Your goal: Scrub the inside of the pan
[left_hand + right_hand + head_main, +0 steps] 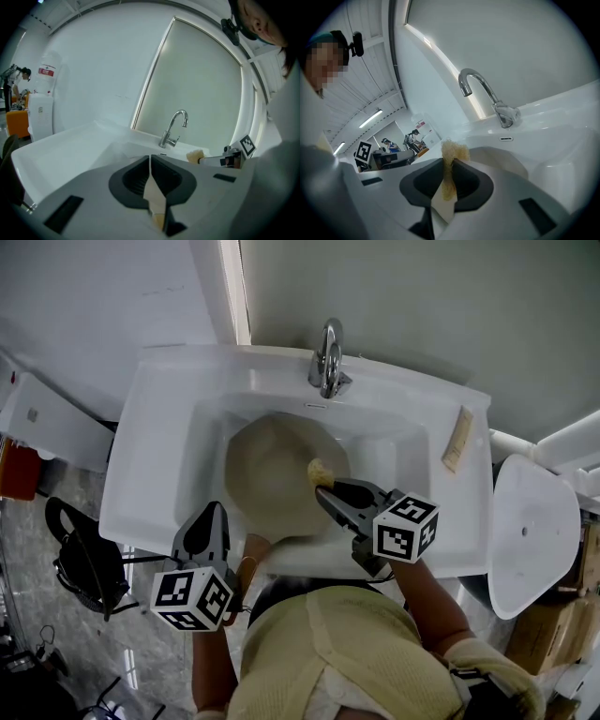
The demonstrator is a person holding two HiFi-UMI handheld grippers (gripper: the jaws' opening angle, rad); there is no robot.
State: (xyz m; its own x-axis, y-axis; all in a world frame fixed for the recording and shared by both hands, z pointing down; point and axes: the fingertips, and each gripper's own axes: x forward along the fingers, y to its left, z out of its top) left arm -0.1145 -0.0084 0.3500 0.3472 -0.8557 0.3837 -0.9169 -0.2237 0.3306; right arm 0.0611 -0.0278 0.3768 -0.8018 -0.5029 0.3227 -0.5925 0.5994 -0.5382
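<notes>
Lying in the sink (150, 442) basin, pan (272, 474) pointed its handle (251, 547) at the near edge, clamped in left gripper (211, 514) fingers; right gripper (325, 491) fingers pinched scrubber (320, 471) at its right inner side.

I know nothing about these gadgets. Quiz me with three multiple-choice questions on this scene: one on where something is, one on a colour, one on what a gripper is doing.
1. Where is the pan?
A. on a stove
B. in the sink
C. on the floor

2. What colour is the scrubber?
A. pale yellow
B. bright blue
C. black

3. How do the right gripper jaws stand?
A. wide apart and empty
B. shut on a cup
C. shut on the scrubber

Answers:
1 B: the head view shows the pan lying in the white basin.
2 A: the scrubber looks pale yellow in both views.
3 C: the right gripper view shows its jaws pinching the scrubber.
</notes>
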